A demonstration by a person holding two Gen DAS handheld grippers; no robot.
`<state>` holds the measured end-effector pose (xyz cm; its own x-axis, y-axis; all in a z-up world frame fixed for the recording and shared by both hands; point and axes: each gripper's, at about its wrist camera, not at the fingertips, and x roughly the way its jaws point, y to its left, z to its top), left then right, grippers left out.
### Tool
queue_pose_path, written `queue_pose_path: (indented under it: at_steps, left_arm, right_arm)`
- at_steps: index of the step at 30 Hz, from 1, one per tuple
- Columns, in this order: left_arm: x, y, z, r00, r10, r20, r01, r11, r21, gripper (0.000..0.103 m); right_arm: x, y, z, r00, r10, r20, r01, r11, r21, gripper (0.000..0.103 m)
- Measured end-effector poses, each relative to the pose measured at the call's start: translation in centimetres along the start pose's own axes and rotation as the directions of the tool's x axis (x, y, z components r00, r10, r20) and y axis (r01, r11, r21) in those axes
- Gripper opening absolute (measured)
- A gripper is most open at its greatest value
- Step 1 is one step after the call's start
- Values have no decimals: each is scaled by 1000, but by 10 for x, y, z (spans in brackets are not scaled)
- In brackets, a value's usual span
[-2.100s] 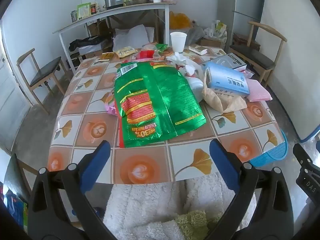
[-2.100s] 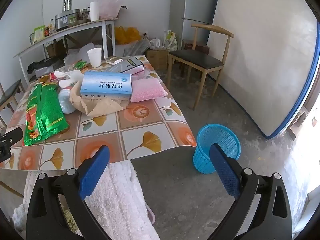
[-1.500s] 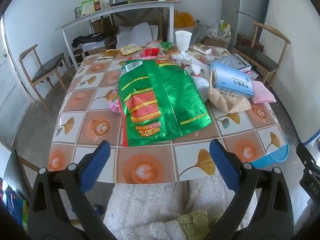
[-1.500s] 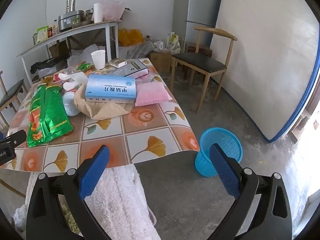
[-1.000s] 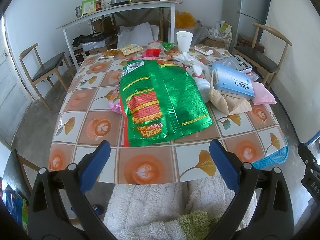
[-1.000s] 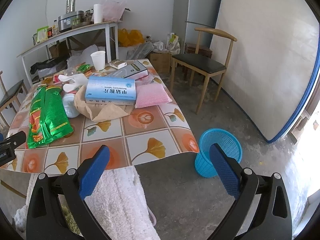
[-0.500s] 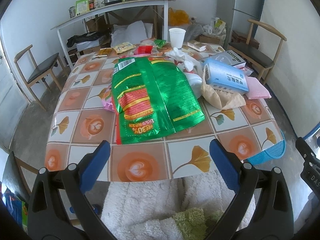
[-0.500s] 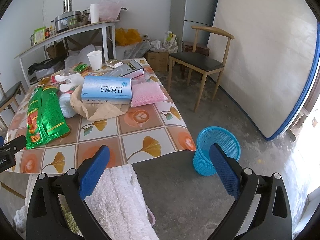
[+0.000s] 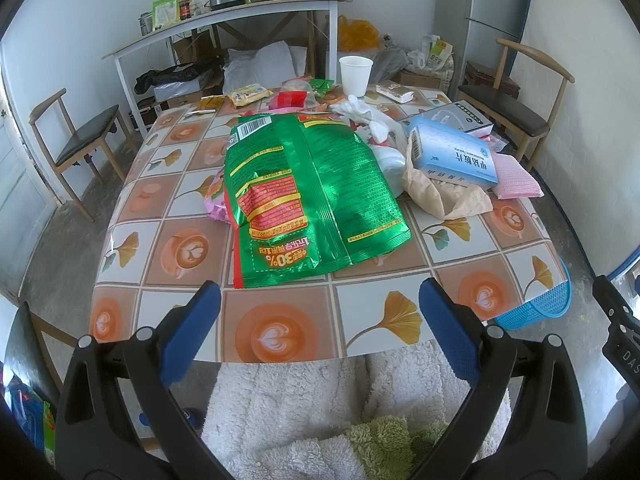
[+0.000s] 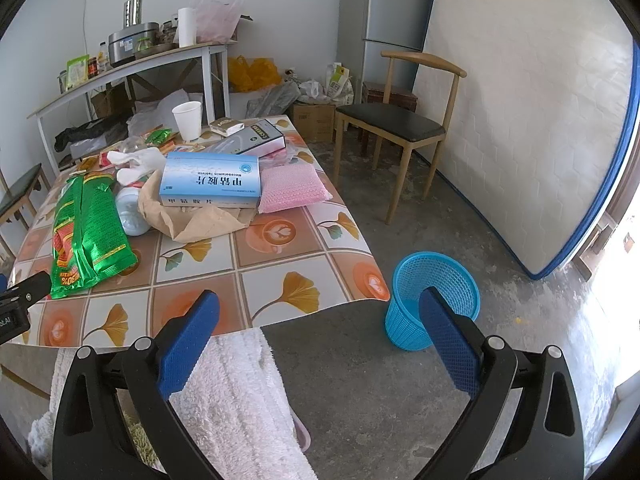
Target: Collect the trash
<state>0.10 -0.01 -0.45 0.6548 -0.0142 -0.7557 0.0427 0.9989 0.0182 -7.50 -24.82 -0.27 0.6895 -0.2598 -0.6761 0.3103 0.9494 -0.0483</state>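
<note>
Tiled table (image 9: 280, 336) carries the litter, with the green bag (image 9: 308, 196) nearest its front edge. That bag looks light, thin and slick, likely to crinkle and slide, so pinching its near sealed edge seems the best hold. It lies flat, ahead of the left gripper (image 9: 320, 332) and apart from the blue fingers (image 9: 192, 336), which stand wide open and hold nothing. Beside it sit brown paper (image 9: 444, 196), soft and crushable, and a blue box (image 9: 456, 156). Over the floor, the right gripper (image 10: 320, 340) is likewise spread and empty, near the bin (image 10: 436, 280).
</note>
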Motion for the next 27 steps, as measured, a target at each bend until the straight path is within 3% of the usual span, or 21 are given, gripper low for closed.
queue_pose_path:
  at_steps: [27]
  left_arm:
    - [0,2,0,1000,-2,-2,2,1000,-1,95]
  right_arm:
    - [2,1,-1,1000,-1,-9,1,1000,-2,97]
